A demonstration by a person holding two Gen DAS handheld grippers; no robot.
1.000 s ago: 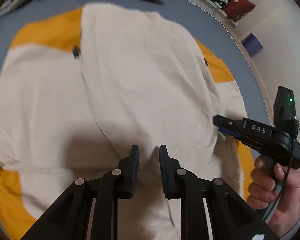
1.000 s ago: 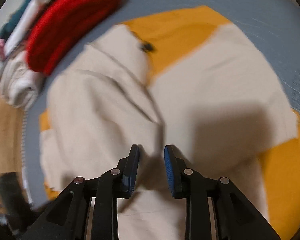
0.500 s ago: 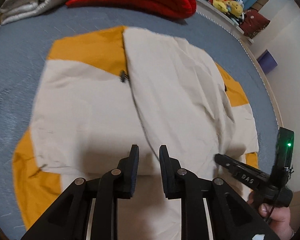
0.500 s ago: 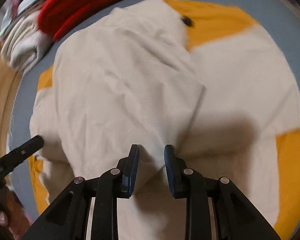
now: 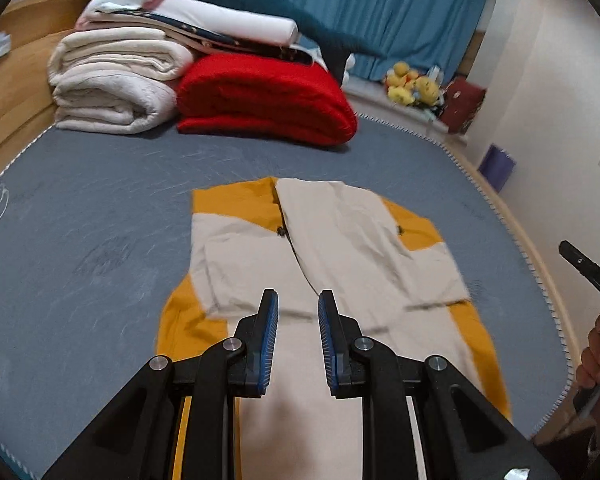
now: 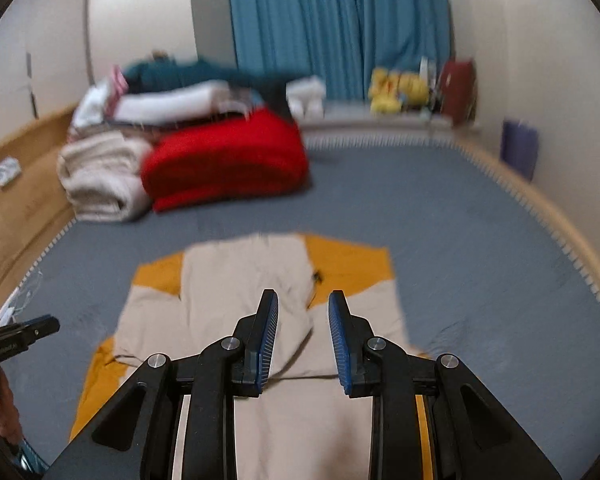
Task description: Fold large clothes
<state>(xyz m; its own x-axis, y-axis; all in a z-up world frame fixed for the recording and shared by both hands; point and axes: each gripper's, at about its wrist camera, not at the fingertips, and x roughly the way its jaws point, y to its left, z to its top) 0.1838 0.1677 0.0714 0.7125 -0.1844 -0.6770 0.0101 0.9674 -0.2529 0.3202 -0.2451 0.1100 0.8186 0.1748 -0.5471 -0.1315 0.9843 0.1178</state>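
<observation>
A cream and mustard-yellow jacket (image 5: pixel 340 256) lies flat in the middle of the frame on a grey-blue bed (image 5: pixel 100 208), its cloth thin and lightly creased. One cream panel is folded over along the front, where a small dark zip pull (image 5: pixel 281 232) shows beside the fold edge. Yellow patches show at the top corners and down both sides.

The left gripper (image 5: pixel 298 332) sits at the bottom centre of its view, above the jacket's near end. Its black fingers (image 5: pixel 269 328), faced with ribbed blue pads, stand a moderate gap apart and hold nothing. The right gripper (image 6: pixel 303 332) sits likewise over the near end of the jacket (image 6: pixel 252 288) in its own blurred view, fingers (image 6: pixel 268 332) parted a little wider, also holding nothing. It appears too at the right edge of the left view, held in a hand (image 5: pixel 598 356).

At the upper left of the left view, the mattress carries a thick folded red blanket (image 5: pixel 268 96), a rolled off-white fleece blanket (image 5: pixel 112 80) just beside it, and white and dark teal folded clothes (image 5: pixel 228 20) stacked on top. A pale wooden bed frame (image 5: pixel 16 92) curves along the left. Blue curtains (image 5: pixel 380 12) hang at the top, with yellow plush toys (image 5: pixel 412 84) below them on a ledge, near pale walls.
</observation>
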